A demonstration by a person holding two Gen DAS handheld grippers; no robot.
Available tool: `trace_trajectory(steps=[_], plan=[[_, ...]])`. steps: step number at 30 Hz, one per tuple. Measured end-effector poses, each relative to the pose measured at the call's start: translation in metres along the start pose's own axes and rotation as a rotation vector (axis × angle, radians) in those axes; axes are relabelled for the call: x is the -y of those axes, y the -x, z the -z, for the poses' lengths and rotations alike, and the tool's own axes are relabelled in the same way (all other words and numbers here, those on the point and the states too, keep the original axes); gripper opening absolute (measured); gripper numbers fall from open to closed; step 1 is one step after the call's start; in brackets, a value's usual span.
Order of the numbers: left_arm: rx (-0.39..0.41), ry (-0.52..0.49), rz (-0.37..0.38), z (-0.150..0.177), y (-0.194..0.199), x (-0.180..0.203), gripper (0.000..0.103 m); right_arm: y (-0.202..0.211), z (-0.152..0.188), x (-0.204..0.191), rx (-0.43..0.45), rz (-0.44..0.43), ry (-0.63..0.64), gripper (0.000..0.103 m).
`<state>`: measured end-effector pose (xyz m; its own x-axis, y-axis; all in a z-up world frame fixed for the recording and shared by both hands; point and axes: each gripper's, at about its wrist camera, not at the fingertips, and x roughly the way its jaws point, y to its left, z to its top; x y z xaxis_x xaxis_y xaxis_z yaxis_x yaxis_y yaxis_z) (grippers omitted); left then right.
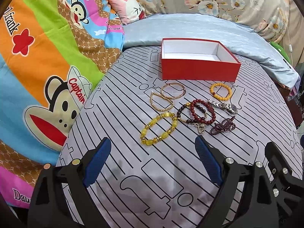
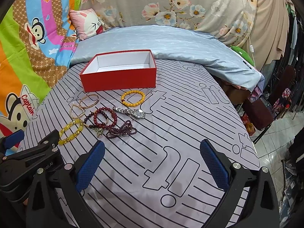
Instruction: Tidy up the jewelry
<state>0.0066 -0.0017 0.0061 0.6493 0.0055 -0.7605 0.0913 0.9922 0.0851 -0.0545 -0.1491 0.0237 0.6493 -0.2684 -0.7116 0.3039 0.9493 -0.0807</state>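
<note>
An open red box with a white inside stands empty on the grey striped bedsheet. In front of it lie several pieces: a rose-gold bangle, a gold bead chain, an orange bead bracelet, a dark red bead bracelet, a silver watch, a purple bead strand and a yellow amber bracelet. My left gripper is open just short of the amber bracelet. My right gripper is open over bare sheet, right of the pile.
A bright cartoon monkey quilt rises on the left. A light blue quilt and a floral one lie behind the box. The bed's right edge drops to a tiled floor with a dark chair.
</note>
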Motion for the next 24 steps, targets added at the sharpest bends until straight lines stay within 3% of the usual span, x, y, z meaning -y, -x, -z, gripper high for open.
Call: trace_trajectory(steps=[24], plan=[[0.000, -0.001, -0.005, -0.0010, -0.0016, -0.0049, 0.085, -0.0006, -0.0006, 0.0003, -0.002, -0.001, -0.002, 0.096]])
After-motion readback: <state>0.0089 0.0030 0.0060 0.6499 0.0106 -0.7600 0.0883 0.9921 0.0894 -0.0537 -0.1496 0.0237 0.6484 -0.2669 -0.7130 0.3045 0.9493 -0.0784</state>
